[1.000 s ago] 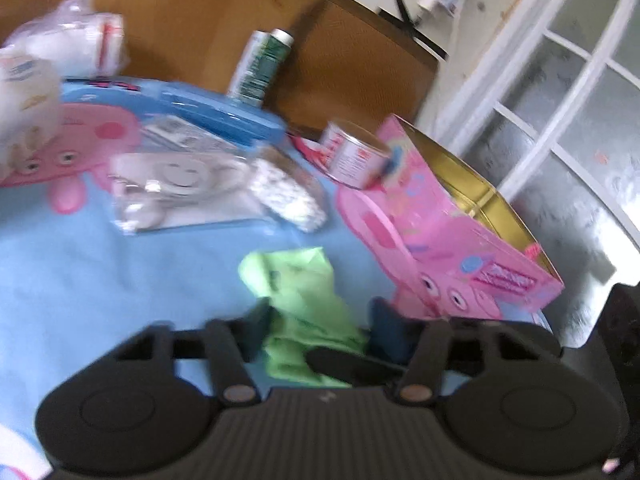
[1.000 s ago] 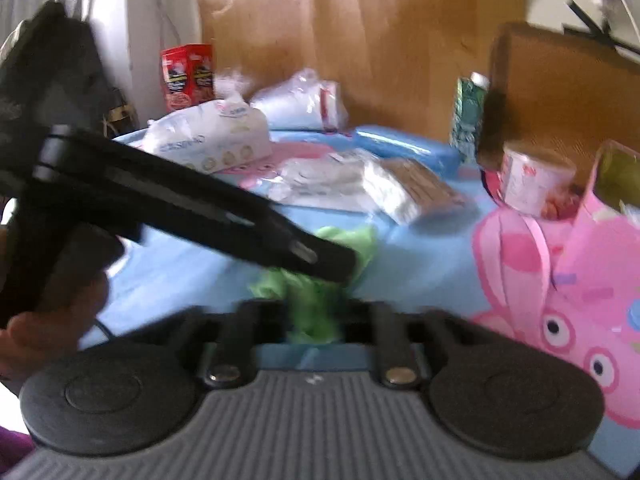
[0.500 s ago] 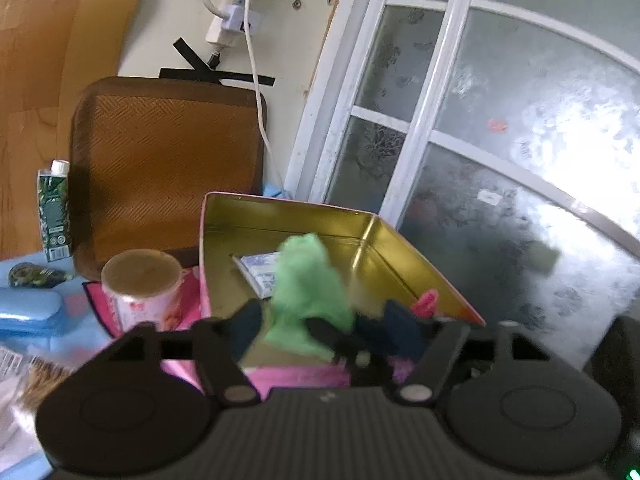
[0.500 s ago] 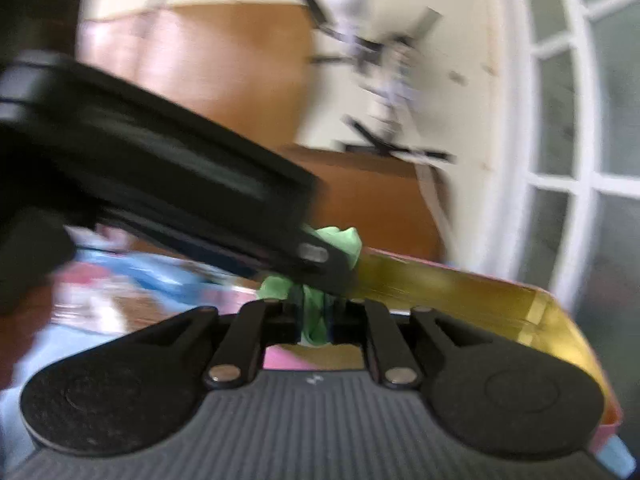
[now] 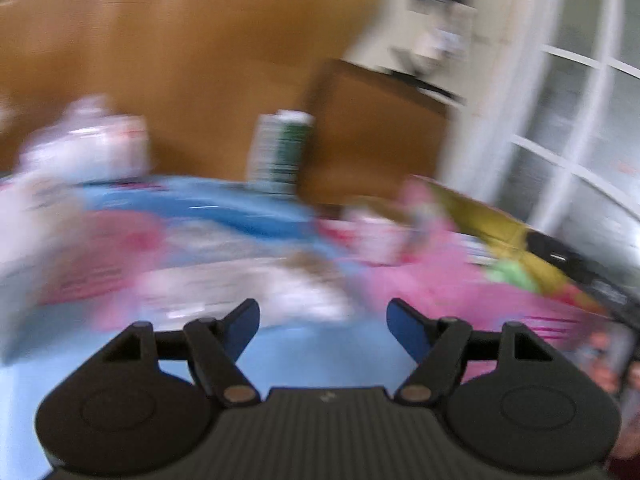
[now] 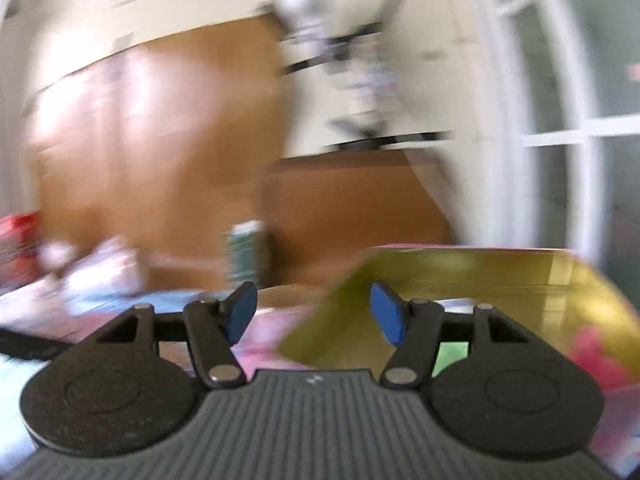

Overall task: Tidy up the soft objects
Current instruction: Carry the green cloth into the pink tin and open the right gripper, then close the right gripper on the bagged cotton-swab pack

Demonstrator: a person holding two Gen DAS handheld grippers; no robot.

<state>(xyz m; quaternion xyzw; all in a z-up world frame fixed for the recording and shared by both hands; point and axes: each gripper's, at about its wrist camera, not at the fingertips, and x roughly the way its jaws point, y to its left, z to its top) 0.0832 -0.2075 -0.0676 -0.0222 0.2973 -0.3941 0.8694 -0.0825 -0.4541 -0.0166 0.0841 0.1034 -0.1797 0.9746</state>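
Lying in the tin (image 5: 472, 216), green cloth (image 5: 510, 274) shows leftward only.

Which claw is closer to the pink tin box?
Right. The right claw, opening and empty, hangs at the pink tin box; the left claw is off over the blue cloth.

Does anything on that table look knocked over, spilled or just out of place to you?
Nothing clearly stands out, though both views are badly blurred. The green cloth lies inside the pink box with the gold lining. The green carton stands upright at the back. The left tongs are open and empty; the right tongs are opening, also empty.
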